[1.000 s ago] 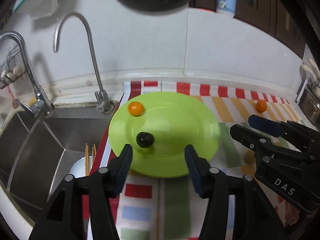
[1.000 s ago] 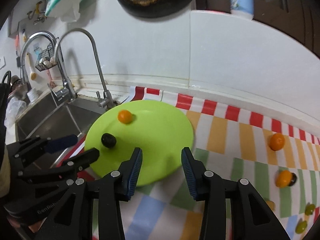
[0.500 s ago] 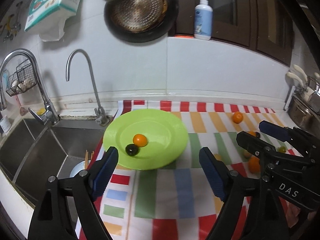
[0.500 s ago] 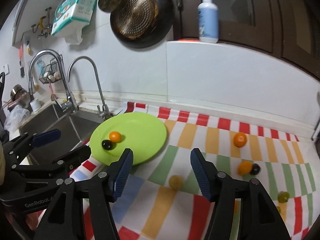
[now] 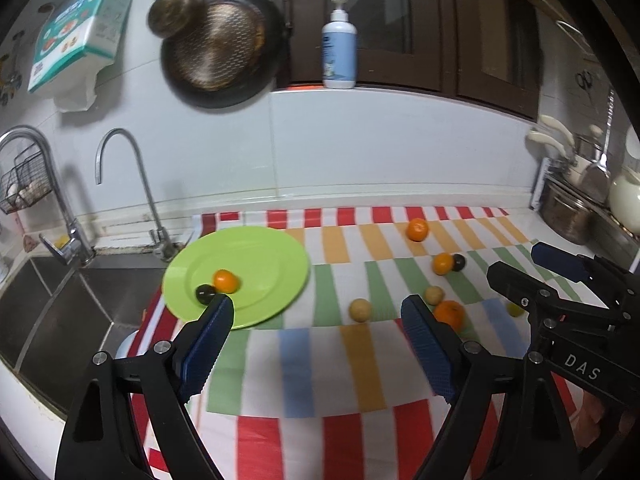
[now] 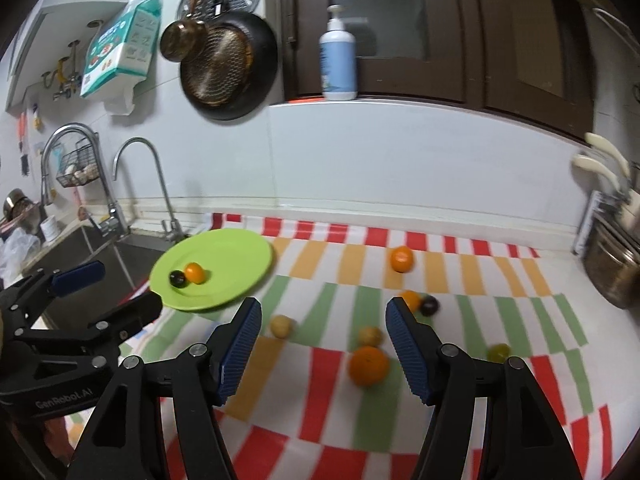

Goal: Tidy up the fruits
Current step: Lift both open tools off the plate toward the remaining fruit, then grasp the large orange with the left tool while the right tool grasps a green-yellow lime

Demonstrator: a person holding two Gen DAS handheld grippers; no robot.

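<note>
Two tongs are hanging released above the worktop: left tongs (image 5: 316, 308) and right tongs (image 6: 322, 322), both spread wide and grasping nothing, probably scanning for the next fruit. Both are pointing level toward the wall, the right one waiting at 3 o'clock of the left. Just ahead of the right tongs, an orange (image 6: 369, 365) is lying on the striped cloth (image 6: 460, 276) among other loose fruit. At 10 o'clock, the green plate (image 6: 228, 256) is already holding a small orange (image 6: 195, 272) touching a dark fruit (image 6: 177, 279).
</note>
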